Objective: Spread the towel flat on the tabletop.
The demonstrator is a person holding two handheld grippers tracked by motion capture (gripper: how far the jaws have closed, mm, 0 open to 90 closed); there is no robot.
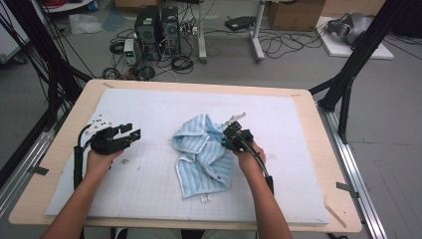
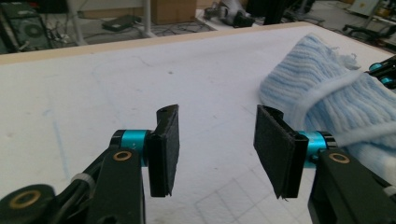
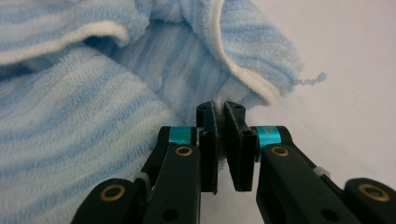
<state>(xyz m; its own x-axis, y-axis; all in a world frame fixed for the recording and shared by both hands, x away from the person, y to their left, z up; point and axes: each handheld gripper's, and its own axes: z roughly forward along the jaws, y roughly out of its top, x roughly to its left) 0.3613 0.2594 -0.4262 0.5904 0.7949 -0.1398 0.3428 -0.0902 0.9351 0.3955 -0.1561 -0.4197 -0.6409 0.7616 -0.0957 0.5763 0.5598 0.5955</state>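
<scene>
Crumpled near the middle of the white mat (image 1: 149,114) on the table (image 1: 318,149), the light-blue striped towel (image 1: 204,154) lies in a loose heap, one part spread flat toward the near edge. Soft, light terry; it will likely drape and sag rather than hold shape, so a white-bound hem or corner looks the best hold. Right gripper (image 3: 222,122) sits at the towel's right side, fingers nearly together and pinching a fold of cloth by the white hem. Left gripper (image 2: 215,149) hovers left of the towel, apart from it, fingers about half open with nothing between them; cloth lies just beyond its right finger (image 2: 280,149).
</scene>
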